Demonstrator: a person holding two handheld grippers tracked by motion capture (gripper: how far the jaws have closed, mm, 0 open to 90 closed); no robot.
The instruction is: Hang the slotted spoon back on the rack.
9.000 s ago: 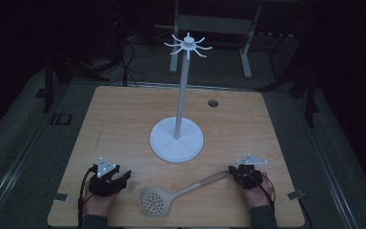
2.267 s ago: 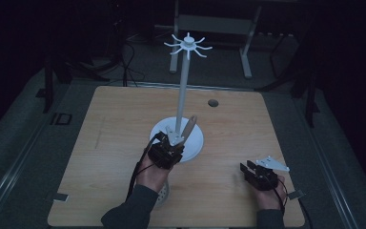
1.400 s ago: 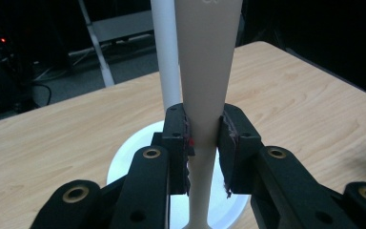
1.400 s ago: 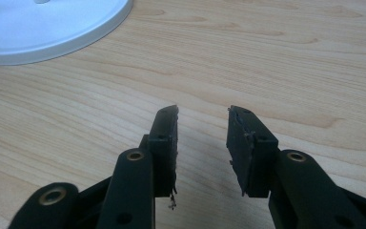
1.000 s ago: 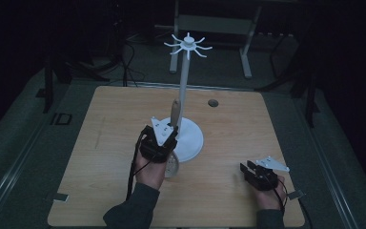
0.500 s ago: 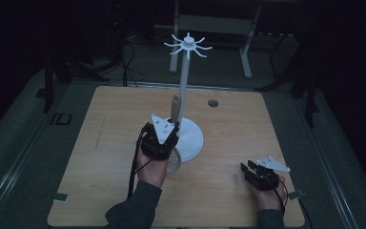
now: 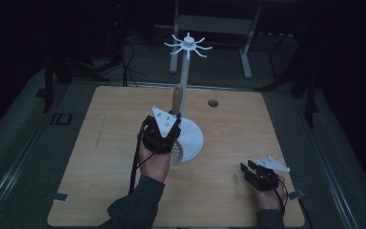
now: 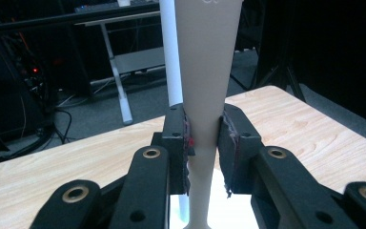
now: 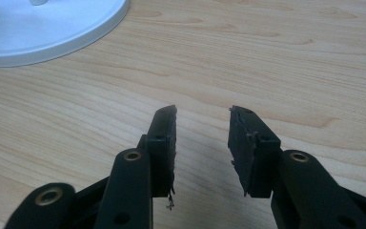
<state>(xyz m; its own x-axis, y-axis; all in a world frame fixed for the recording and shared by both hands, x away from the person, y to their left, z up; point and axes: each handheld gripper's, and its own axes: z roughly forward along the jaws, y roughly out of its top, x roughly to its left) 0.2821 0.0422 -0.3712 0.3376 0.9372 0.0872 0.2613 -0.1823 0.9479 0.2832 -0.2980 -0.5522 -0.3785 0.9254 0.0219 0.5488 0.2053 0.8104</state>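
Table (image 9: 286, 62) of pale wood-grain laminate, smooth; stand base (image 9: 43, 24) glossy white plastic; skimmer handle (image 8: 205, 71) matt beige plastic.

The desk (image 7: 100, 157) has a light wooden top with rounded corners. A white stand (image 7: 193, 138) rests on it with its round base a little toward 12 o'clock from the centre, and its thin pole goes straight up. A small dark round hole (image 7: 213, 102) is at about 1 o'clock, near the far edge.
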